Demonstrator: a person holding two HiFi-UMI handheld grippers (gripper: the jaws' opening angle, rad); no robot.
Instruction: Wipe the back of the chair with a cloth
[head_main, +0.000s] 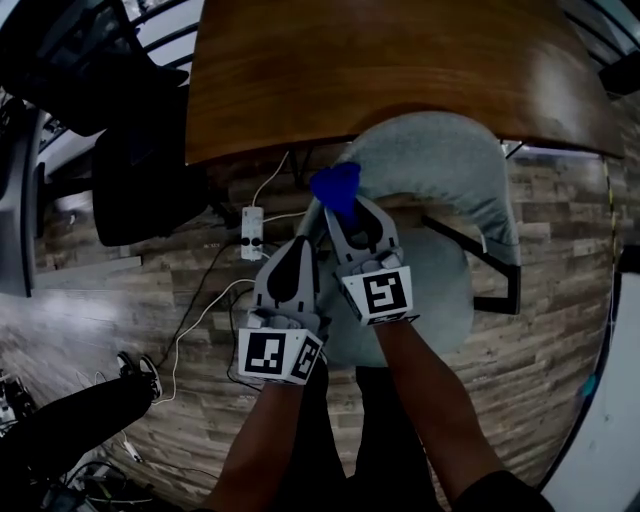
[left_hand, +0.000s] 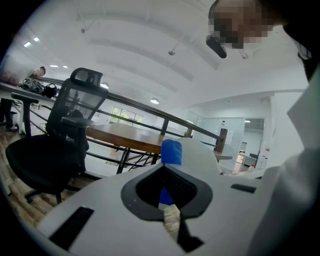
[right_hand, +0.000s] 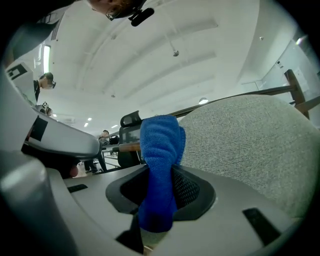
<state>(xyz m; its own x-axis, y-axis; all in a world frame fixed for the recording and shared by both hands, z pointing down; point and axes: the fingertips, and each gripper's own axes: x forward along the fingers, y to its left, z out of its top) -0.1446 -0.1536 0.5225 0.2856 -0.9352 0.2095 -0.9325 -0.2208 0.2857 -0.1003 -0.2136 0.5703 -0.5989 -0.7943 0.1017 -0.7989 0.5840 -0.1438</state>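
Blue cloth (head_main: 335, 188) fast in right gripper (head_main: 345, 222), beside chair back (head_main: 440, 160).

The blue terry cloth (head_main: 336, 190) stands bunched into an upright wad (pinched low between the right gripper's (head_main: 345, 212) jaws), just beside the 9 o'clock end of the chair back (head_main: 440, 150), a curved pad of grey woven fabric.

We see bright ceiling lamps (left_hand: 155, 101) overhead, a dimmer head view, fisheye bending, dark corners, the cloth (right_hand: 159, 170) sharp.
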